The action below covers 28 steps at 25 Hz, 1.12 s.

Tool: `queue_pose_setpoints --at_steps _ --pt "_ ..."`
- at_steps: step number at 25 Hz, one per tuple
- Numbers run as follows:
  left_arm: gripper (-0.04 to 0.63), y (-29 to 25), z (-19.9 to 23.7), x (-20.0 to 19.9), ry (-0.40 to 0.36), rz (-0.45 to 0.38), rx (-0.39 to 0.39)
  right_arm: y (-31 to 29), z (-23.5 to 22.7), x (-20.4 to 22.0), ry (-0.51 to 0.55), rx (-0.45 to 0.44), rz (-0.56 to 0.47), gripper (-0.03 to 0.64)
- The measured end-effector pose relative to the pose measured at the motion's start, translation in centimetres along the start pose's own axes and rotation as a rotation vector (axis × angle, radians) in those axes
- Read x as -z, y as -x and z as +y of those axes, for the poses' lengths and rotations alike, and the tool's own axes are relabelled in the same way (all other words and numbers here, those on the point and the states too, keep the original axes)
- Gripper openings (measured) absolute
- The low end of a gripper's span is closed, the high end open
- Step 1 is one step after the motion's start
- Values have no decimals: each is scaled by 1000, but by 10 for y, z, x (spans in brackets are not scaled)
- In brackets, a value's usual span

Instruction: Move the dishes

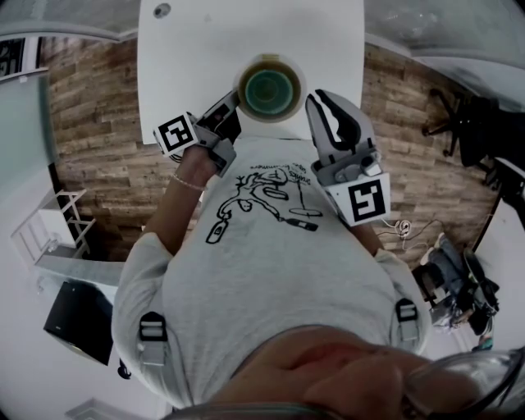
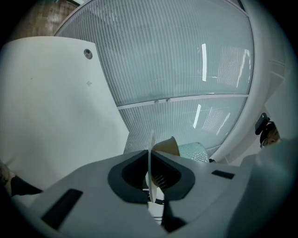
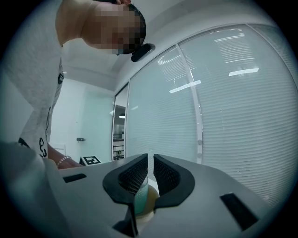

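Observation:
A stack of dishes hangs between my two grippers over the near edge of the white table. It is a white plate carrying a tan bowl with a green glass cup inside. My left gripper is shut on the plate's left rim; in the left gripper view the thin plate edge stands between the closed jaws, with the tan bowl and the cup beyond. My right gripper is shut on the right rim, the green cup just behind it.
The white table has a round cable hole near its far left. A glass wall with blinds stands behind it. On the wood floor are an office chair at the right and a black box at the lower left.

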<state>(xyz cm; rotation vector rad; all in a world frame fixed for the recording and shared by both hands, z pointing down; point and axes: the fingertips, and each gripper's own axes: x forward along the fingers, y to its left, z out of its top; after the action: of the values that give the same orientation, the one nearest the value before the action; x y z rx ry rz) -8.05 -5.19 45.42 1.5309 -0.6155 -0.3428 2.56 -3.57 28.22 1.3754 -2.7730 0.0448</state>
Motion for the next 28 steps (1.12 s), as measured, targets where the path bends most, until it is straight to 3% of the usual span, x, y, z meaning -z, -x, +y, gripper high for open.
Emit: queue_pose_setpoints --at_steps 2,5,9,13,28 --pt "12 1 1 0 0 0 -2 -3 6 0 -7 -24 -5 59" --pt "12 -3 3 3 5 -2 -6 -6 10 3 -24 -70 -5 176" --pt "12 -7 1 5 -1 -1 -2 -12 18 6 -27 -110 4 280" --pt "12 -9 -1 11 -3 5 -9 -14 24 12 -29 -133 15 341" --pt "12 -12 -16 22 -11 12 2 -28 34 47 27 -171 136 383"
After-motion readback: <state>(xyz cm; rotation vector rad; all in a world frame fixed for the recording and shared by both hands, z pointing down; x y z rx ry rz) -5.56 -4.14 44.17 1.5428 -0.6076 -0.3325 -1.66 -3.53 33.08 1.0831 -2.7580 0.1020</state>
